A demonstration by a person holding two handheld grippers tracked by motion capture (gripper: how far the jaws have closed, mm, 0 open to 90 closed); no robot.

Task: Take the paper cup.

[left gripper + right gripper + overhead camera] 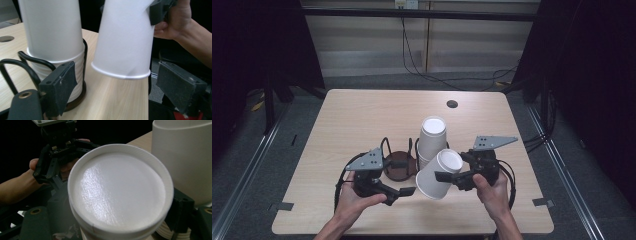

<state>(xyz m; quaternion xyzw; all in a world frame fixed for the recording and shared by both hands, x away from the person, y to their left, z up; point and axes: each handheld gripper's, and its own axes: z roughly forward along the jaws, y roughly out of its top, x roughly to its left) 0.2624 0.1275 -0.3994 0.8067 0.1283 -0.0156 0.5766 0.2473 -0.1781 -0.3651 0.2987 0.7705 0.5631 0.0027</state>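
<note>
The right tool (447, 176) clenches a tilted, upside-down paper cup (439, 175) just beside the cup stack (432, 137) in its wire holder (399, 162); the left tool (404, 192), released, gapes below the cup's rim.

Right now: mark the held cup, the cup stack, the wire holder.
held cup (438, 176), high view, side wall.
cup stack (432, 136), high view, top cup's wall.
wire holder (23, 63), left gripper view, black wire loop.

From my high view, the held cup (439, 175) hides the right tongs (447, 176) tips. Left gripper view crops both cup tops. The cup stack (432, 137) screens the wire holder (399, 162) base behind it.
</note>
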